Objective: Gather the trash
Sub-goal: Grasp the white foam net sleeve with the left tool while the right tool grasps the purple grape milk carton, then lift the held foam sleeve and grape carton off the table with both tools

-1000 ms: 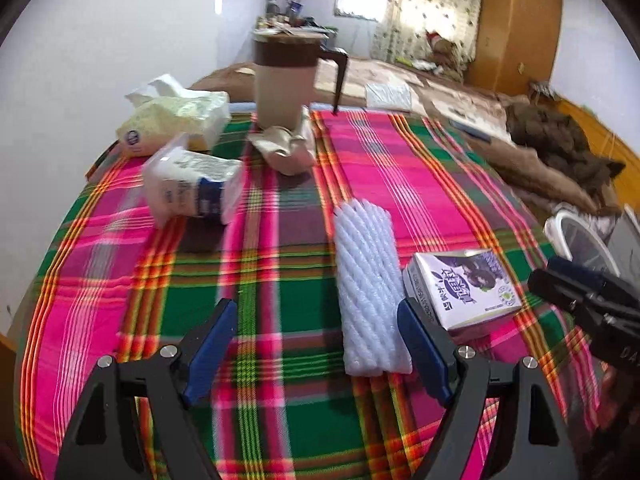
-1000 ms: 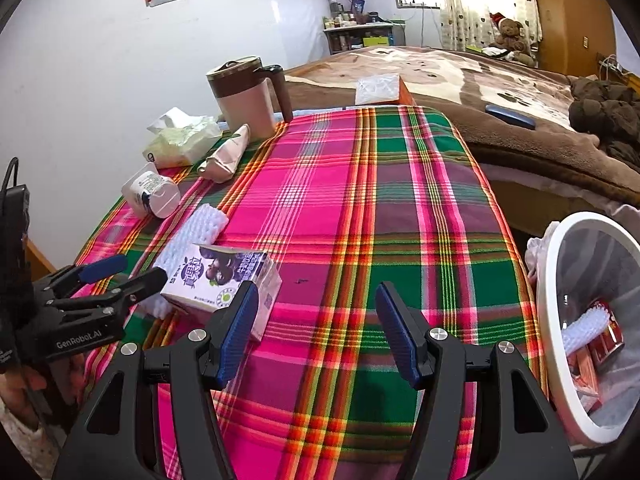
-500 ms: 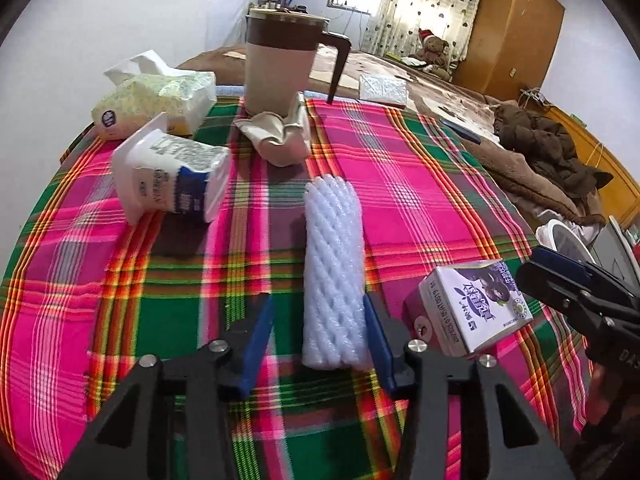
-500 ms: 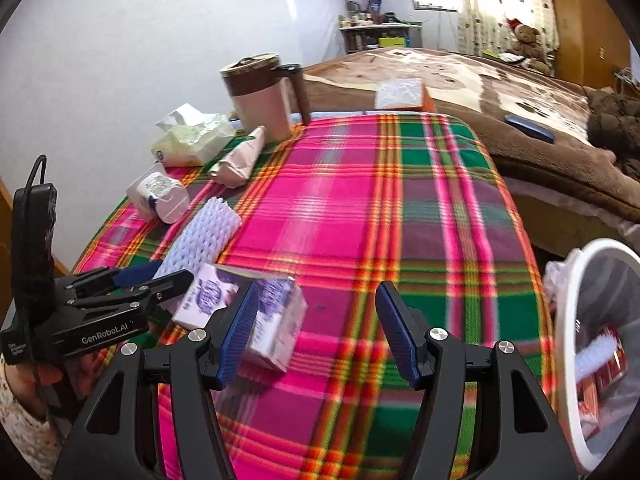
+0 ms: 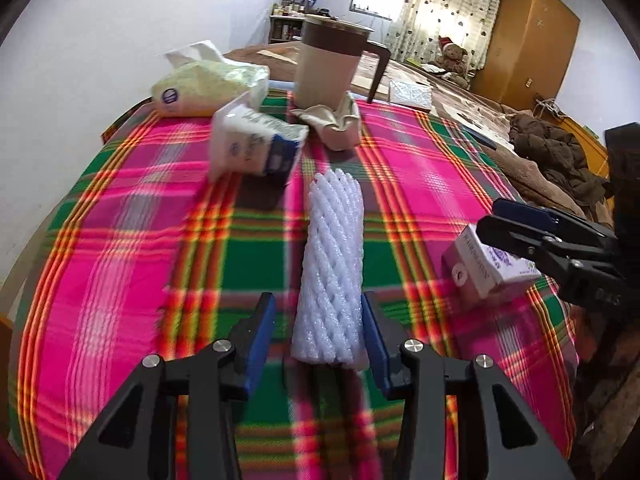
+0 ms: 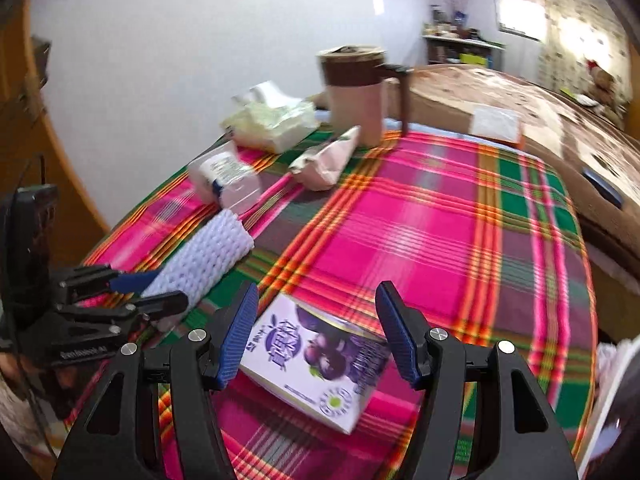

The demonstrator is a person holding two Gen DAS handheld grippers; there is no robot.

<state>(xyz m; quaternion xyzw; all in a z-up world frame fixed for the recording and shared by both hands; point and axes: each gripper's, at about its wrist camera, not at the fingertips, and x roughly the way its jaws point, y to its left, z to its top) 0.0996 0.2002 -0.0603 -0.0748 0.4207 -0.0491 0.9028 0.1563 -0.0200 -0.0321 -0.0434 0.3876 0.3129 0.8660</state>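
Observation:
A white foam net sleeve lies lengthwise on the plaid tablecloth. My left gripper straddles its near end and its jaws are closing. The right pad touches the foam, while a gap remains at the left pad. From the right wrist view the same net runs into the left gripper. A purple milk carton lies flat between the fingers of my right gripper, which is open with space on both sides. In the left wrist view that carton sits under the right gripper.
At the far end of the table stand a beige jug with a brown lid, a tissue pack, a white and blue package and a crumpled beige wrapper. A white bin rim shows at the right table edge. A bed lies behind.
My left gripper moved forward over the foam net and its jaws narrowed around it. My right gripper swung left and rolled, now standing over the purple carton.

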